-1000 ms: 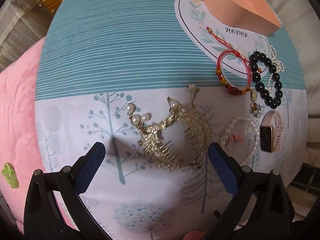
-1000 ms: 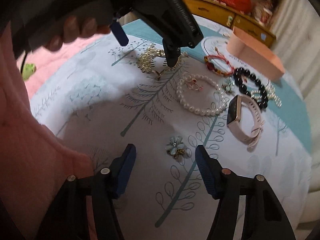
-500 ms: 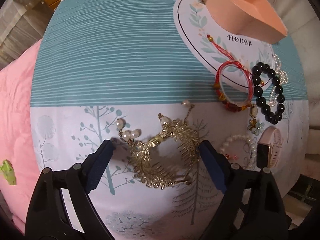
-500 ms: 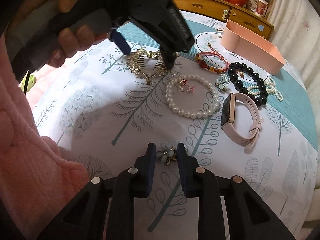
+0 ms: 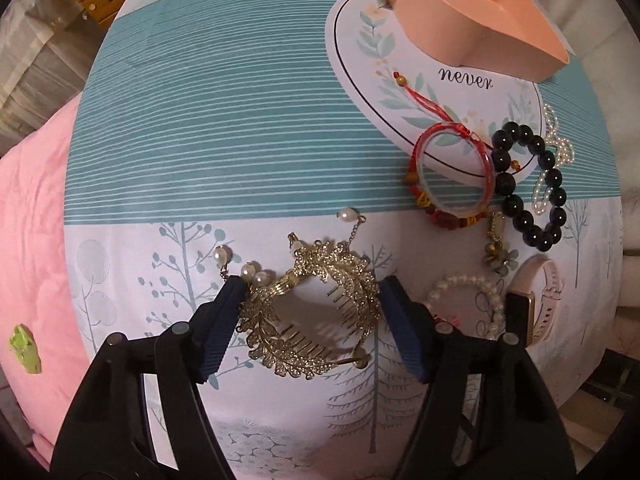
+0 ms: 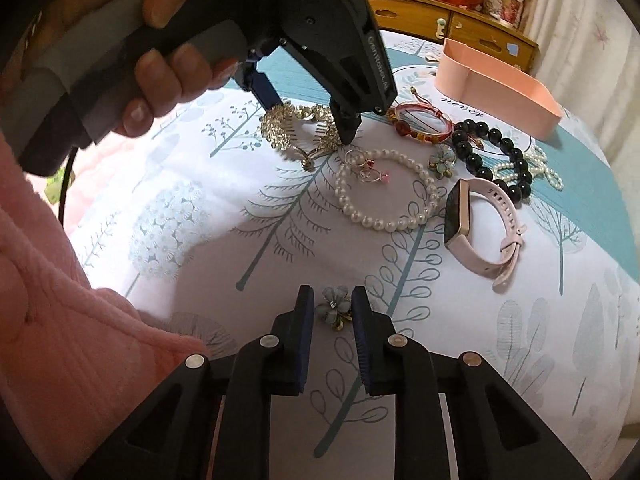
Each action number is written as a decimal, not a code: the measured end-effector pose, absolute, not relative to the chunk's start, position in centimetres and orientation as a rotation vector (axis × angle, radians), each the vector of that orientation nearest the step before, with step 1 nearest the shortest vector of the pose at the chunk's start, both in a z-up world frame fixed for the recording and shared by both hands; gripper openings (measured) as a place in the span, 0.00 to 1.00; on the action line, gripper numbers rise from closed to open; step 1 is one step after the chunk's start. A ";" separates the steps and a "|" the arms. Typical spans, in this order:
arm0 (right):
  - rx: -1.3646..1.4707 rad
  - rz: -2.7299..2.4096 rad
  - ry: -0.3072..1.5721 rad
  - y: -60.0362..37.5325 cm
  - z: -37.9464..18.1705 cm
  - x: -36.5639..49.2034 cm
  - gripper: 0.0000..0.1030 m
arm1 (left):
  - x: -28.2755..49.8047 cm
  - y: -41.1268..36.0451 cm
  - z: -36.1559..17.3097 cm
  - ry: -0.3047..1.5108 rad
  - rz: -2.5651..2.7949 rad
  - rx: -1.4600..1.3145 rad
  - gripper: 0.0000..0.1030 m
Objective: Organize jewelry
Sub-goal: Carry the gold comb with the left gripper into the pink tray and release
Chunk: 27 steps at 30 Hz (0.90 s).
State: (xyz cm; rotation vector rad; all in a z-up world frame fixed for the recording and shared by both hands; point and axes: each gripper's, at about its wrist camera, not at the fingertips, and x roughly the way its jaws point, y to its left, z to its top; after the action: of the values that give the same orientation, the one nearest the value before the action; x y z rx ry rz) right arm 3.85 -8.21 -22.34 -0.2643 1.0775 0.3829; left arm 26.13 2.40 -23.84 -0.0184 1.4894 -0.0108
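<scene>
A gold hair comb (image 5: 352,276) with pearl dangles lies on the printed cloth (image 5: 240,140). My left gripper (image 5: 312,284) points straight down over it, its jaws closing with the comb between them; the pads sit at its edges without a firm press. The right wrist view shows that gripper (image 6: 310,120), held by a hand, straddling the comb (image 6: 280,124). My right gripper (image 6: 332,292) is shut on a small grey-blue flower brooch (image 6: 334,310) near the cloth's front. A pink open box (image 5: 460,20) stands at the far right.
Right of the comb lie a red bracelet (image 5: 440,216), a black bead bracelet (image 5: 520,220), a pearl bracelet (image 6: 384,224) around small rings (image 6: 368,168), a second flower brooch (image 6: 442,162) and a pink watch (image 6: 480,232). A pink sleeve (image 6: 80,340) fills the left.
The left gripper came down over the comb and its jaws narrowed around it. The right jaws closed from wide apart onto the flower brooch.
</scene>
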 end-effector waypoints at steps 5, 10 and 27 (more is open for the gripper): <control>-0.164 0.366 1.078 -8.8 -21.5 4.2 0.18 | 26.1 1.4 -22.6 1.469 -0.004 0.028 0.65; -0.004 0.324 1.044 -10.3 -19.3 5.7 0.18 | 26.7 1.7 -20.2 1.448 -0.008 0.020 0.65; 0.200 0.368 0.862 -18.9 -7.5 21.3 0.18 | 27.4 1.6 -6.4 1.426 0.002 -0.001 0.65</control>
State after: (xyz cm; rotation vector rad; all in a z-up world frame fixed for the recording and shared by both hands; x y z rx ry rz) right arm 21.28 -18.90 -7.52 0.2003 0.8625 0.3682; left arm 27.41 1.61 -6.45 -0.0012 1.4261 0.0024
